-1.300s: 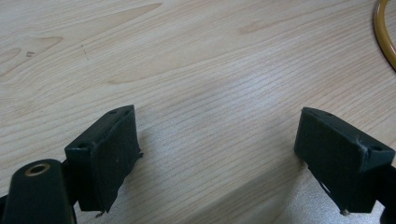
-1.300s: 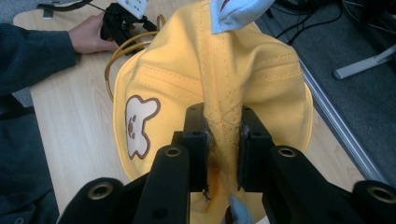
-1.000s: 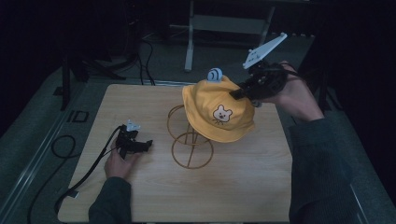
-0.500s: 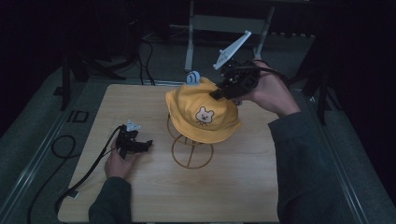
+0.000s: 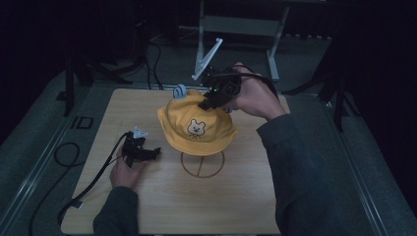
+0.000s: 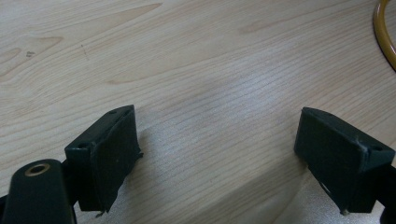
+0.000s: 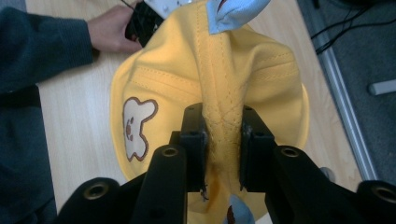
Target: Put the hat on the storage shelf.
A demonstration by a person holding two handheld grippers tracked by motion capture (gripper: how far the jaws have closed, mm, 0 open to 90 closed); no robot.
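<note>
Yellow hat [image 5: 196,129] pinched in right tool [image 7: 222,140], over wire stand [image 5: 202,163]

A wooden table [image 5: 246,206] is stretching beneath the fingers [image 6: 107,154] of the left gripper [image 6: 217,154]. A grey metal frame [image 5: 236,24] is standing beyond the fingers [image 7: 194,140] of the right gripper [image 7: 222,140].

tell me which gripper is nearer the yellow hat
Right. The right gripper is pinching the yellow hat at its crown; the left gripper rests open on the table, apart from it.
</note>
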